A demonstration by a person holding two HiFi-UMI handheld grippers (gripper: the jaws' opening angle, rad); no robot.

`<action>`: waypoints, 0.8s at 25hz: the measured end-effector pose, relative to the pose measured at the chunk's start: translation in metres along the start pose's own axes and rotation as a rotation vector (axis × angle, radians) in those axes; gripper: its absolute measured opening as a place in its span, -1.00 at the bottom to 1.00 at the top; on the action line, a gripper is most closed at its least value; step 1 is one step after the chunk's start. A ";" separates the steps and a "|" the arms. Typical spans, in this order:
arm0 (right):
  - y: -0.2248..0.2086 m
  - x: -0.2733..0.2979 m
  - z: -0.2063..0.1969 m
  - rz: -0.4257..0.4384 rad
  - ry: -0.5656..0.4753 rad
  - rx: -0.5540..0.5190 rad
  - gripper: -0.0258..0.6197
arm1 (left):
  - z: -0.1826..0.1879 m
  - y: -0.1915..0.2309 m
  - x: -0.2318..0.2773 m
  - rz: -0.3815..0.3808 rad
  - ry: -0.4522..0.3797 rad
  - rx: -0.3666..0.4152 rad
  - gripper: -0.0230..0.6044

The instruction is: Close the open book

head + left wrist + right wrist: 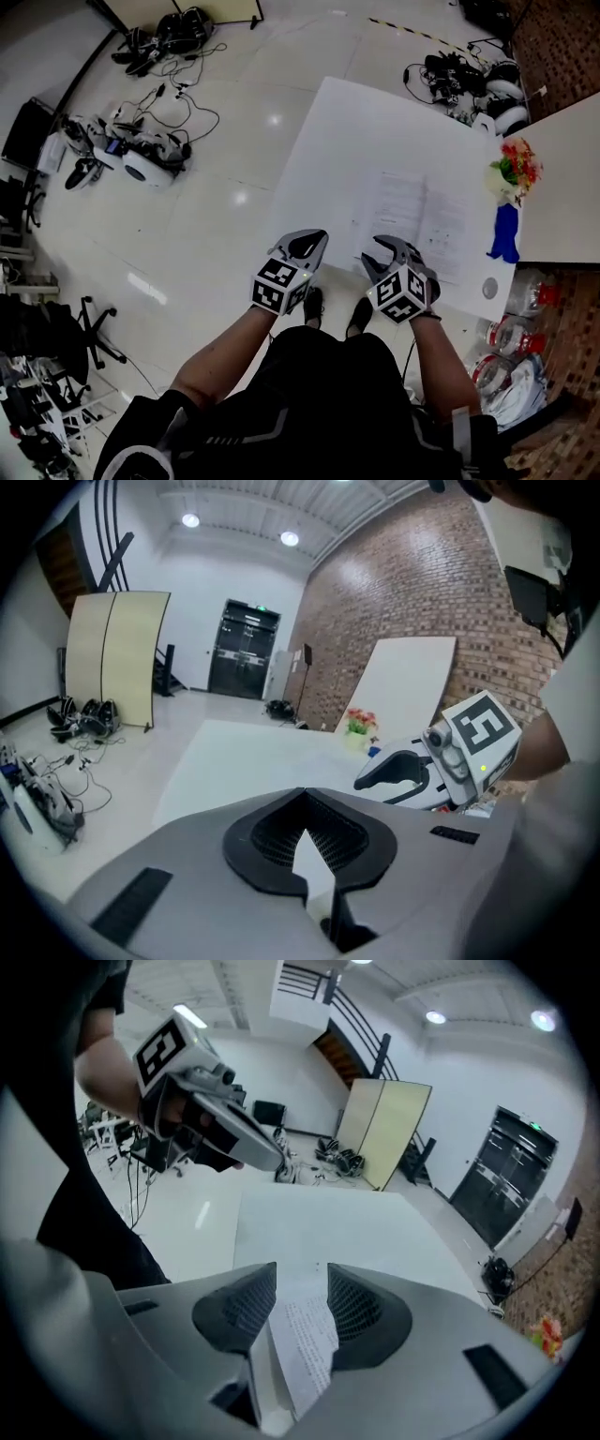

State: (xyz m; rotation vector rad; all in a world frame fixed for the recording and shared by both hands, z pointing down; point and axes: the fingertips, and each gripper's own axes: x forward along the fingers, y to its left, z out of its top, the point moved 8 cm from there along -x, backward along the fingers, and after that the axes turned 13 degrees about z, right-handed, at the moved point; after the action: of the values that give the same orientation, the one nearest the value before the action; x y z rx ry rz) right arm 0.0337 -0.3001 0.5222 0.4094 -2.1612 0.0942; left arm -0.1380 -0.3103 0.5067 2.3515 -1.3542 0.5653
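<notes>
The open book [412, 217] lies flat on the white table [366, 122], its printed pages facing up. My right gripper [382, 251] hovers at the book's near edge. Its jaws stand open, and in the right gripper view a printed page [305, 1335] shows in the gap of the right gripper [302, 1274] without the pads pressing on it. My left gripper [309, 242] is over the table's near left edge, apart from the book and holding nothing. In the left gripper view the left gripper [305, 794] has its tips together. The right gripper [394, 771] shows beside it.
A pot of red and yellow flowers [514, 164] and a blue object [504, 234] stand at the table's right edge, with a small white disc [489, 288] nearer. A second white table [567, 178] adjoins on the right. Cables and headsets [141, 155] litter the floor at left.
</notes>
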 end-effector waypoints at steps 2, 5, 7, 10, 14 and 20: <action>0.003 0.023 -0.007 0.047 0.058 -0.054 -0.52 | -0.012 -0.003 0.005 0.005 0.032 -0.007 -0.95; 0.008 0.051 -0.016 0.111 0.134 -0.114 -0.52 | -0.027 -0.004 0.010 0.013 0.067 -0.019 -0.95; 0.010 0.064 -0.020 0.138 0.171 -0.150 -0.52 | -0.032 -0.002 0.012 0.018 0.084 -0.030 -0.95; 0.012 0.075 -0.025 0.151 0.208 -0.193 -0.52 | -0.035 -0.004 0.013 0.005 0.091 -0.031 -0.95; 0.008 0.082 -0.031 0.158 0.231 -0.215 -0.52 | -0.037 -0.007 0.014 -0.016 0.096 -0.035 -0.95; 0.008 0.086 -0.031 0.175 0.241 -0.269 -0.52 | -0.039 -0.012 0.017 -0.041 0.099 -0.028 -0.95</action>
State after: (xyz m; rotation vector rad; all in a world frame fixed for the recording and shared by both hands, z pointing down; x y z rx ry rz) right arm 0.0096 -0.3081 0.6100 0.0503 -1.9334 -0.0476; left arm -0.1257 -0.2974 0.5474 2.2919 -1.2599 0.6375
